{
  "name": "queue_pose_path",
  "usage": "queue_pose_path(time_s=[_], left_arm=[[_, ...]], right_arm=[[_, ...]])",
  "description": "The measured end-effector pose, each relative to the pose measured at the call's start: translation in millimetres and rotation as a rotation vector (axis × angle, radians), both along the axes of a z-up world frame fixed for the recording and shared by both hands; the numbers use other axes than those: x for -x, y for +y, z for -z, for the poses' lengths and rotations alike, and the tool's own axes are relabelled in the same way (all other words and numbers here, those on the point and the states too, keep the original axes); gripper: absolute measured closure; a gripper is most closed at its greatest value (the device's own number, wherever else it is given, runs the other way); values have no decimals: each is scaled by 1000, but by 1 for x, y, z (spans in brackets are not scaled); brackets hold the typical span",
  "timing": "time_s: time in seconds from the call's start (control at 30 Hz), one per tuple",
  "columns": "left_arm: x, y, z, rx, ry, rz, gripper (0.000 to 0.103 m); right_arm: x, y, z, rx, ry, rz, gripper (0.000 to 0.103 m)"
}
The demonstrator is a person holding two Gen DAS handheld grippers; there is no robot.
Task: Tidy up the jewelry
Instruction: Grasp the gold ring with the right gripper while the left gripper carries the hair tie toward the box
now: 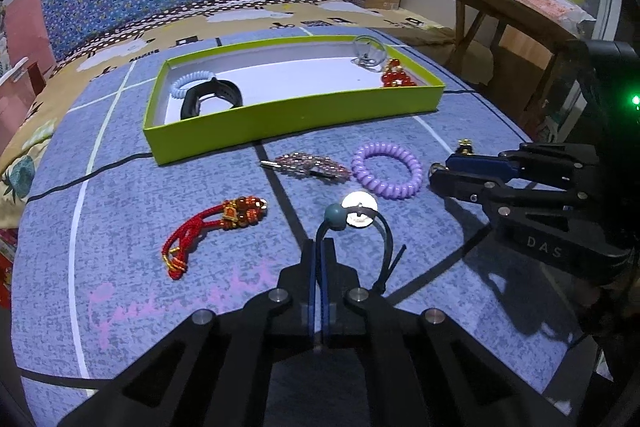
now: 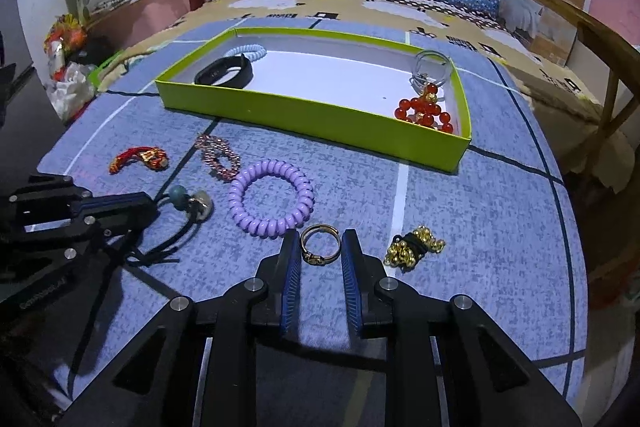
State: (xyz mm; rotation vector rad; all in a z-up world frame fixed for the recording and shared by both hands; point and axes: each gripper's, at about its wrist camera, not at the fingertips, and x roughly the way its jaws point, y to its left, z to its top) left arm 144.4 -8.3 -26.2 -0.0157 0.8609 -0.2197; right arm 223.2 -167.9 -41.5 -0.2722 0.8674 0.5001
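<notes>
Ring: gold ring (image 2: 319, 245) lies flat on the blue mat (image 2: 480, 227) at 12 o'clock of the right gripper (image 2: 320, 251), between its jaws, which stand apart and do not seem to touch it.
Cord bracelet: black cord bracelet (image 1: 370, 223) with a teal bead and silver charm; left gripper (image 1: 320, 255) has its jaws clamped on the cord.
Loose pieces: purple coil band (image 2: 272, 199) at 11 o'clock of the ring, gold bell cluster (image 2: 414, 247) at 3 o'clock, pink bead bracelet (image 2: 220, 157) and red knotted cord (image 2: 138, 159) further left.
Tray: green tray (image 2: 312, 119) at 12 o'clock, well apart, already holding a black wristband (image 2: 224, 71), pale coil band (image 2: 250, 51), wire hoops (image 2: 430, 67) and red beads (image 2: 426, 113).
Risk: flat thin ring may skid or flip out as the jaws close; the dangling cord could snag the purple coil band on the way to the tray.
</notes>
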Motion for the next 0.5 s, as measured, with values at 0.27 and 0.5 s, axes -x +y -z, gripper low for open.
queue_pose_path(time_s=[0.27, 0.5], left_arm=[[9, 4, -13, 51, -51, 14, 101], [10, 10, -28, 81, -89, -1, 101]], right_arm=[[11, -11, -16, -68, -36, 21, 81], [13, -16, -30, -114, -68, 36, 81]])
